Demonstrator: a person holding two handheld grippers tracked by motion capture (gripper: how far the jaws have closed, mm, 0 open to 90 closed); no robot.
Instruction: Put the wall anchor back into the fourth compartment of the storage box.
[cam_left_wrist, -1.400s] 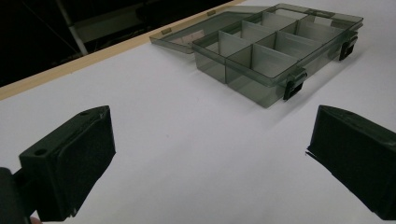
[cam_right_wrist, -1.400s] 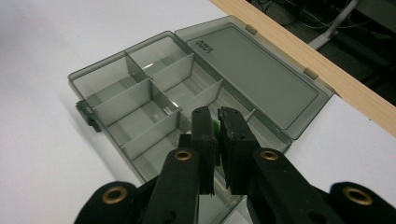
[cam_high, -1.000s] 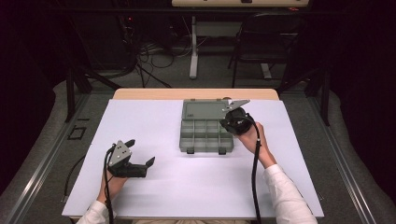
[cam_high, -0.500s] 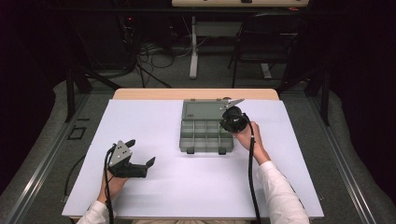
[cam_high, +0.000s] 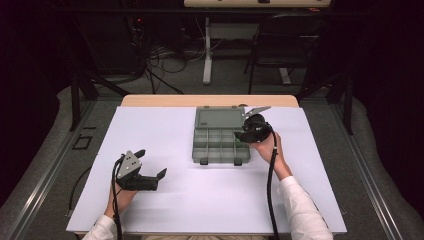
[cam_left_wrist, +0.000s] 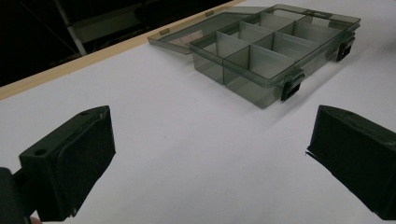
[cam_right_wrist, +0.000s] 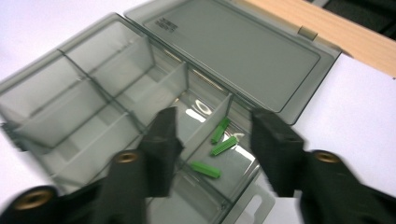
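Observation:
A grey see-through organizer box (cam_high: 215, 147) lies at the middle back of the white table, its lid (cam_high: 220, 118) folded flat behind it. My right gripper (cam_high: 242, 136) hovers over the box's right end. Its jaws have just been opening and stand apart (cam_right_wrist: 217, 140) with nothing held between them. Below them three green plugs (cam_right_wrist: 223, 146) lie loose in one compartment of the box (cam_right_wrist: 93, 93). My left gripper (cam_high: 151, 163) rests near the front left, open and empty (cam_left_wrist: 212, 158), facing the box (cam_left_wrist: 275, 46) from a distance.
The white sheet (cam_high: 200, 200) covers the table, and a wooden strip (cam_high: 210, 100) shows at its far edge. Beyond the table are a chair (cam_high: 280, 45), a table leg (cam_high: 207, 50) and floor cables (cam_high: 160, 55).
The right hand has shifted slightly over the box's right end. The left gripper and the box have kept still.

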